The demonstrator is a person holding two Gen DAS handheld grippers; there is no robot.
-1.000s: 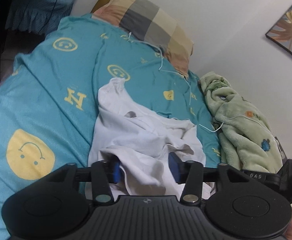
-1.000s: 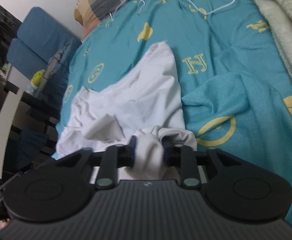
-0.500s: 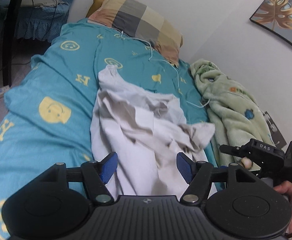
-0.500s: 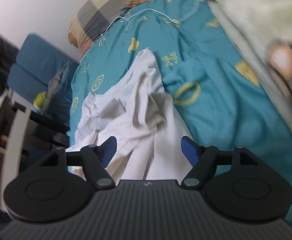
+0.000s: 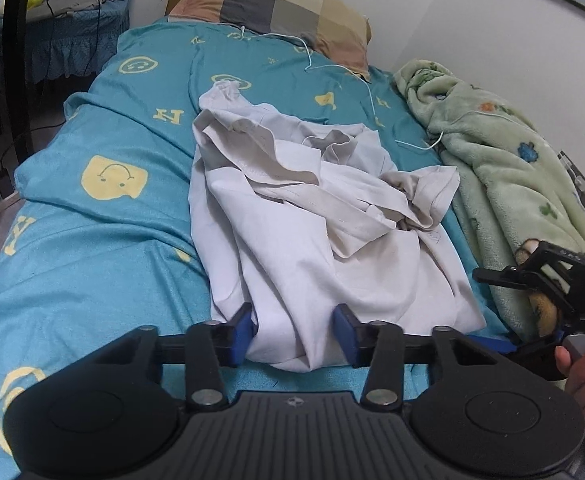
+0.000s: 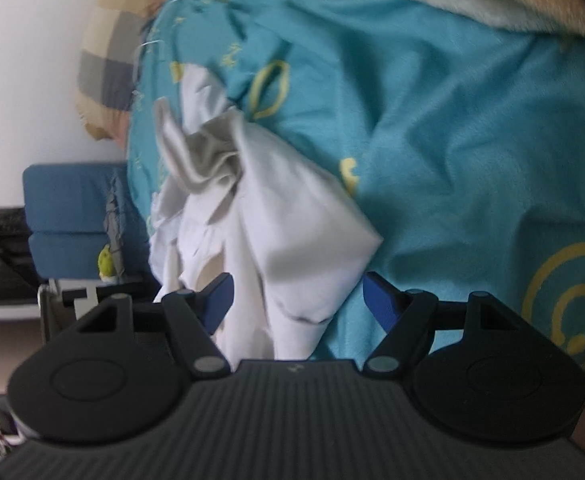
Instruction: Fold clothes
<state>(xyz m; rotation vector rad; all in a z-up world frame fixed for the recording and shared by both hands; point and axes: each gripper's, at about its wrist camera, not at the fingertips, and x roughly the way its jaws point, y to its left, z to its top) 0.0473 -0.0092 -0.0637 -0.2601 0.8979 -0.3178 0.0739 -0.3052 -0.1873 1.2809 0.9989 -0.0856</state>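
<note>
A white shirt [image 5: 304,216] lies crumpled in a long heap on the teal bed sheet [image 5: 104,248]. My left gripper [image 5: 294,330] is open, its blue pads on either side of the shirt's near hem. My right gripper [image 6: 296,300] is open over the shirt's right edge [image 6: 276,220]; it also shows in the left wrist view [image 5: 540,276] at the right, above the green blanket, held by a hand.
A checked pillow [image 5: 276,4] lies at the head of the bed. A white cable [image 5: 356,76] runs across the sheet. A fluffy green blanket [image 5: 504,160] lies along the wall side. A blue chair [image 6: 72,216] stands beside the bed.
My right gripper let go of the bunched shirt and opened wide, then swung toward the blanket side. My left gripper pulled back to the shirt's near hem, with the shirt lying lower and more spread.
</note>
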